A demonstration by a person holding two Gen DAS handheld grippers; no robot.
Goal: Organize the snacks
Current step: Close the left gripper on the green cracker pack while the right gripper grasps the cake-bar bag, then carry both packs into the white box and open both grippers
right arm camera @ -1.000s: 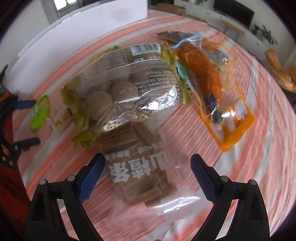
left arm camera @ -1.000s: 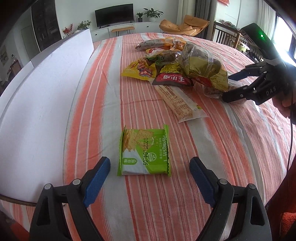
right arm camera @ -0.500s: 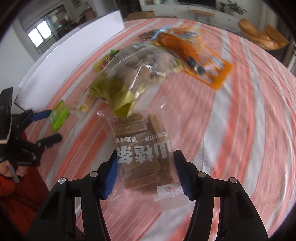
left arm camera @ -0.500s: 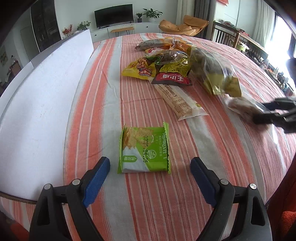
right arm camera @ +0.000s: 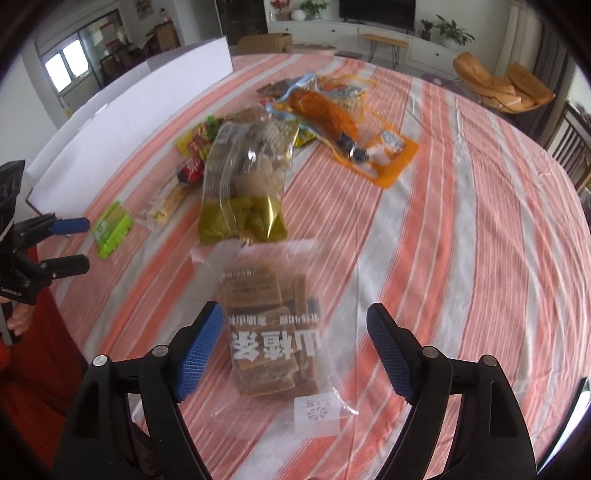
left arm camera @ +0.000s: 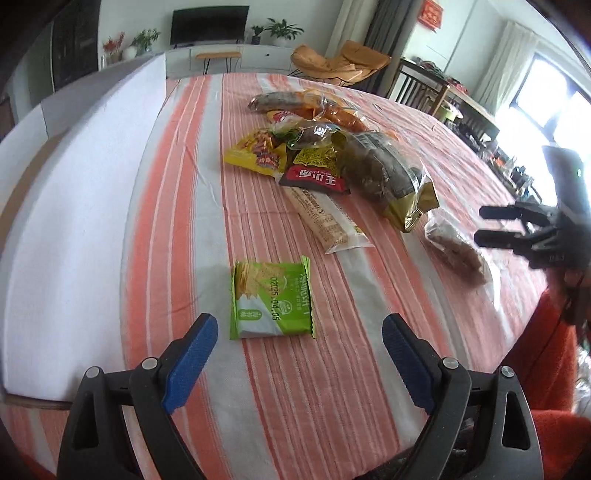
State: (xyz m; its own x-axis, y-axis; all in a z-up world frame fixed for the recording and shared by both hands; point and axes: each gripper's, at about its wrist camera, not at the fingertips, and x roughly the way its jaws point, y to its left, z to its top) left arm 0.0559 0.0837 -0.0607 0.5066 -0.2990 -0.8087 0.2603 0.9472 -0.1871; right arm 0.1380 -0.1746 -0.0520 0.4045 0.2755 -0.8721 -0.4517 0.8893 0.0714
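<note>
left hand-held gripper (left arm camera: pixel 300 347) spread, right hand-held gripper (right arm camera: pixel 295 341) spread

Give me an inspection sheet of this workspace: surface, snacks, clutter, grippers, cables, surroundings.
Surface: round table under a striped tablecloth, orange and grey-white.
Job's things: green cracker pack lies flat, alone, ahead of the left gripper; clear bag of brown bars lies between the right gripper fingers, untouched; snack pile farther back, packets overlapping.
Clutter: white board lies along the table's left side.
Grippers: both open, empty.
Cables: a thin dark lead hangs below the right gripper in the left wrist view; the end is hidden.
Surroundings: living room with television, orange lounge chair, potted plants, bright window.
</note>
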